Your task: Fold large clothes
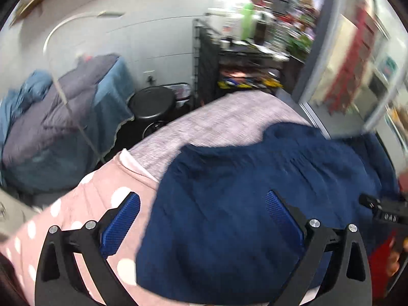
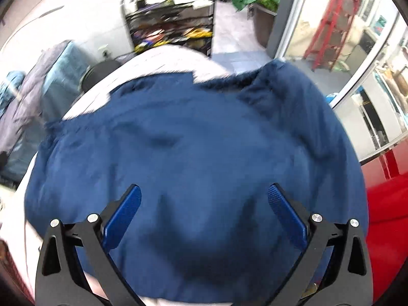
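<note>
A large dark blue garment (image 1: 255,191) lies spread on a table under a light grey cloth (image 1: 216,122). It fills the right wrist view (image 2: 193,153), with wrinkles and a bunched far edge. My left gripper (image 1: 202,199) is open above the garment's left part, its left finger over a pink polka-dot cloth (image 1: 102,204). My right gripper (image 2: 204,193) is open just above the middle of the garment, holding nothing. The other gripper's black body (image 1: 385,211) shows at the right edge of the left wrist view.
A black round stool (image 1: 153,102) stands beyond the table's far left. Blue and grey bedding (image 1: 58,112) is piled at the left. A black wire shelf (image 1: 242,66) with clutter stands behind. A red object (image 2: 387,204) lies at the right, beside glass doors (image 2: 344,51).
</note>
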Available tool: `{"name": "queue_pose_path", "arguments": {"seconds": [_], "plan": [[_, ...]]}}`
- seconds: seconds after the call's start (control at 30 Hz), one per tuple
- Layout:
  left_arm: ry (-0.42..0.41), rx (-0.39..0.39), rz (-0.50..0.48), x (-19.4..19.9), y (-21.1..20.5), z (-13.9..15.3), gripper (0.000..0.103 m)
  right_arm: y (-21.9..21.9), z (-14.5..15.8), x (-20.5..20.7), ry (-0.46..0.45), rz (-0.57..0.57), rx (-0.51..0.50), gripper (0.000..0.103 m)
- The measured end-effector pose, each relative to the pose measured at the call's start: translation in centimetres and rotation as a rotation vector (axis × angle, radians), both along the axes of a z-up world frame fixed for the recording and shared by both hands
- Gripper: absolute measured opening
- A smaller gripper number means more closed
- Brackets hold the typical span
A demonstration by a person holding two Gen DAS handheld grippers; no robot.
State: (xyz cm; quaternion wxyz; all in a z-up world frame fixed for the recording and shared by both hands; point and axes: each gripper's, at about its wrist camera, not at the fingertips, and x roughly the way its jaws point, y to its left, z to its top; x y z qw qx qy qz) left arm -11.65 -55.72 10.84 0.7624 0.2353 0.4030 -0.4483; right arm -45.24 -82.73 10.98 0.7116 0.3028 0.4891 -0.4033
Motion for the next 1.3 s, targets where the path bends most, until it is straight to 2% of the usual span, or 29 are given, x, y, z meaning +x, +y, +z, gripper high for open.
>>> {"name": "queue_pose_path", "arguments": {"seconds": [0.13, 0.23, 0.33, 0.57, 0.93, 1.3], "plan": [[0.054, 0.094, -0.069, -4.3, 1.4, -0.9, 0.097, 4.7, 1.4, -0.2, 0.056, 0.066, 0.007, 0.098], [0.084, 0.198, -0.082, -6.2, 2.4, -2.3, 0.097, 7.3, 1.3, -0.4, 0.109, 0.099, 0.020, 0.098], [0.088, 0.244, -0.082, -7.2, 3.4, -3.1, 0.097, 8.9, 1.3, -0.7, 0.133, 0.110, 0.010, 0.098], [0.051, 0.285, -0.092, -8.7, 5.0, -3.0, 0.097, 11.0, 1.8, -0.5, 0.145, 0.108, -0.001, 0.098], [0.061, 0.253, -0.094, -9.1, 6.2, -2.3, 0.097, 12.0, 2.7, -0.2, 0.162, 0.114, -0.023, 0.098], [0.051, 0.269, -0.099, -9.5, 6.1, -2.5, 0.097, 11.9, 2.7, -0.6, 0.161, 0.100, -0.021, 0.098]]}}
